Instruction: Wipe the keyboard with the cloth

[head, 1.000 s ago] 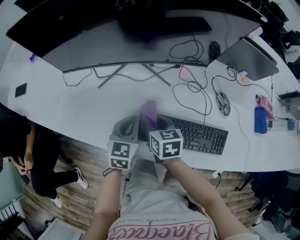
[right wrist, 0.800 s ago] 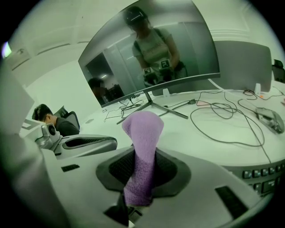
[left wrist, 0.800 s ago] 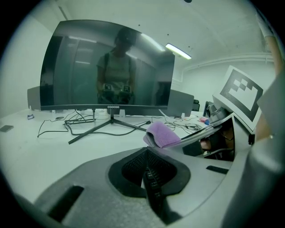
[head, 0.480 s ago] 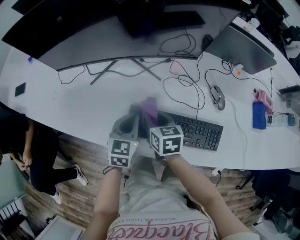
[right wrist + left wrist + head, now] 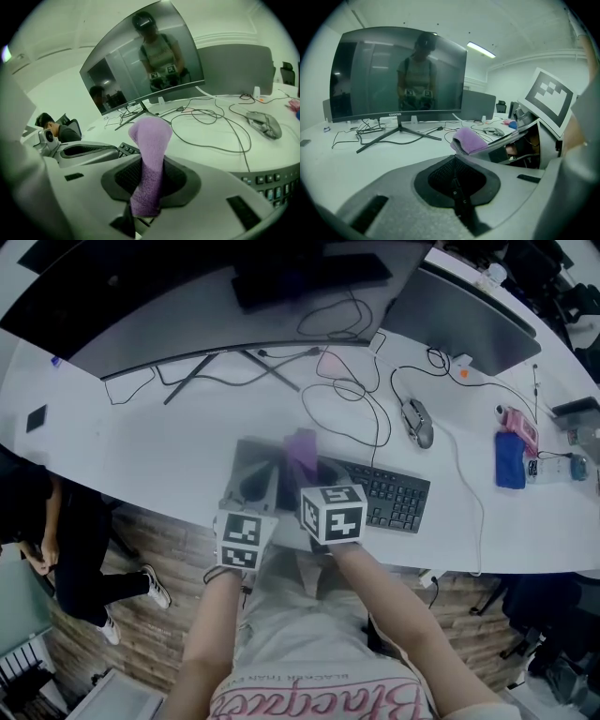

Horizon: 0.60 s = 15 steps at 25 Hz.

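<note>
My right gripper is shut on a purple cloth, whose folded end sticks up past the jaws. It hovers over the left end of the black keyboard, which lies at the white desk's near edge; a few keys show left of the right gripper. Just to the left, my left gripper is shut with nothing in it. In the left gripper view the cloth shows just right of my left gripper.
A curved monitor on a splayed stand fills the back. Loose cables and a mouse lie behind the keyboard. A laptop and a blue object are to the right. A person sits at left.
The head view has shifted, so the keyboard now shows closer to the grippers. Both grippers stay side by side and the cloth stays in the right one.
</note>
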Each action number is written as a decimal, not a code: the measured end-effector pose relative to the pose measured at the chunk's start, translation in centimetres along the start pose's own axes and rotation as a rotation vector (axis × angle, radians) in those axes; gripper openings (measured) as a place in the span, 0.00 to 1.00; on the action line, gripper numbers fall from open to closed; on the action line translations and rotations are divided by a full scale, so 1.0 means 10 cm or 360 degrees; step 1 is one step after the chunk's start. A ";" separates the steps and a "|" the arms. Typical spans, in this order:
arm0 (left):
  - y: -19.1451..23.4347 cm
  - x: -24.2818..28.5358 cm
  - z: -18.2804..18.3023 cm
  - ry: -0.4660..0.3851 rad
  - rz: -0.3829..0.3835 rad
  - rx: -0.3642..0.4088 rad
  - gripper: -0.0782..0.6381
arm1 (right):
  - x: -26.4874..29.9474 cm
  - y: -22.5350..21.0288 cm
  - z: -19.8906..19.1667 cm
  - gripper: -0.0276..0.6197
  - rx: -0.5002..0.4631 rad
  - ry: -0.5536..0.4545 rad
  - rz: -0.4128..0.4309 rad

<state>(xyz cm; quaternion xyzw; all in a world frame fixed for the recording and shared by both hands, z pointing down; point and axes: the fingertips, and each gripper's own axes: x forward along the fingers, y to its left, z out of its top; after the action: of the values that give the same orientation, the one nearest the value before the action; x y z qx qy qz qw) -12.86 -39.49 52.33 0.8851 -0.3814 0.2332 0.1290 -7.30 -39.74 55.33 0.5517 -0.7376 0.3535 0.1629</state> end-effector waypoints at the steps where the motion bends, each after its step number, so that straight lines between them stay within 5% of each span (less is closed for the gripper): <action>1: -0.05 0.02 0.01 0.0000 -0.0001 0.0003 0.12 | -0.04 -0.05 -0.01 0.19 0.0000 -0.0002 -0.0003; 15: -0.84 0.31 0.13 0.0001 -0.0080 0.0045 0.12 | -0.53 -0.72 -0.13 0.19 0.0006 -0.0021 -0.0064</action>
<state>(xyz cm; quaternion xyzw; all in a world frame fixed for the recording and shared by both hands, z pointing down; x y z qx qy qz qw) -4.44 -36.19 52.39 0.8961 -0.3557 0.2356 0.1225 1.03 -36.13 55.35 0.5690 -0.7268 0.3479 0.1642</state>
